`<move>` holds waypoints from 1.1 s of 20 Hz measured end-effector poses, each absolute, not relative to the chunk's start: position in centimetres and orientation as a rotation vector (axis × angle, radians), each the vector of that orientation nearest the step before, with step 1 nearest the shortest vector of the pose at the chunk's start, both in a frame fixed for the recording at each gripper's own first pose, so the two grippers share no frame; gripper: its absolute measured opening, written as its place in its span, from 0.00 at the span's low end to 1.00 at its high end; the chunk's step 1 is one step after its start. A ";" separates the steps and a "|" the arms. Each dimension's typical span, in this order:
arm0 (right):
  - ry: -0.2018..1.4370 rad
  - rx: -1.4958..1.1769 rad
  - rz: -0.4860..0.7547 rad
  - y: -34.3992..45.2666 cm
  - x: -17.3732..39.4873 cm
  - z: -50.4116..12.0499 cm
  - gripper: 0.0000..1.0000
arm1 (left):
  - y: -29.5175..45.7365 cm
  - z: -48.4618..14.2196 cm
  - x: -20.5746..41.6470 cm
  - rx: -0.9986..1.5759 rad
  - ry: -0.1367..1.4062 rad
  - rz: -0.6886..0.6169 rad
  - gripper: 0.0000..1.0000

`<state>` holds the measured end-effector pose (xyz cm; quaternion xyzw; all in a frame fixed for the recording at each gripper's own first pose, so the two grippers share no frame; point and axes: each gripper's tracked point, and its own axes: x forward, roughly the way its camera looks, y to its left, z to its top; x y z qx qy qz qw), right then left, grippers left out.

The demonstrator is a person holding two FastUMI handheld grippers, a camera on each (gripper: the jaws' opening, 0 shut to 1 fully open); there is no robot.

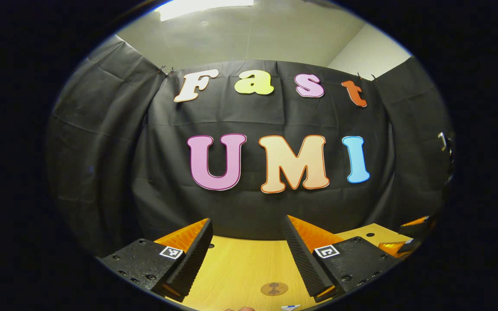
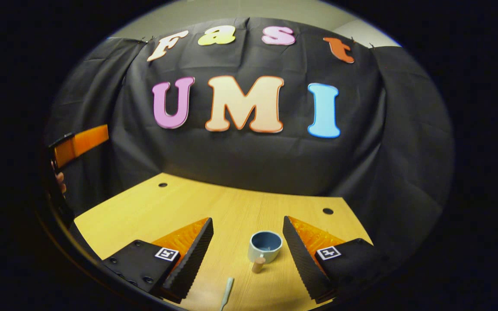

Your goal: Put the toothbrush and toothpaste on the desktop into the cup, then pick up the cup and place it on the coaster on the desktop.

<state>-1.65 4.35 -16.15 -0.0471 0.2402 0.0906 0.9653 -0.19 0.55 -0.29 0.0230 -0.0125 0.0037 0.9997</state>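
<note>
One cup [image 2: 265,246], pale blue-grey with a darker blue inside, stands upright on the wooden desktop [image 2: 180,207] in the right gripper view, between the two fingers of the right gripper [image 2: 247,248] but touching neither. A short wooden handle sticks out from the cup's near side. Just nearer the camera and a little left of the cup lies the toothbrush [image 2: 227,293], a slim pale stick running toward the lower edge of the view; its head cannot be made out. The right gripper's fingers are spread wide with nothing held, their ribbed inner faces turned toward each other.

The left gripper view looks higher, mostly at the black cloth wall, and takes in a narrower strip of the desktop [image 1: 240,263]. There a round brown coaster [image 1: 274,288] lies flat on the wood between the fingers of the left gripper [image 1: 247,255], which are likewise parted and hold nothing. At the very bottom edge of that view a small white and blue tip [image 1: 291,307] pokes in, too little of it to tell what it is.

At the far left of the right gripper view, the left gripper [image 2: 78,144] is seen raised above the desktop's left side, with fingertips of the hand [image 2: 61,181] holding it just below.
</note>
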 end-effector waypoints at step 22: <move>1.108 -0.182 0.169 3.4 -9.3 -34.3 1.00 | 3.2 -1.9 0.0 0.069 0.011 0.057 0.94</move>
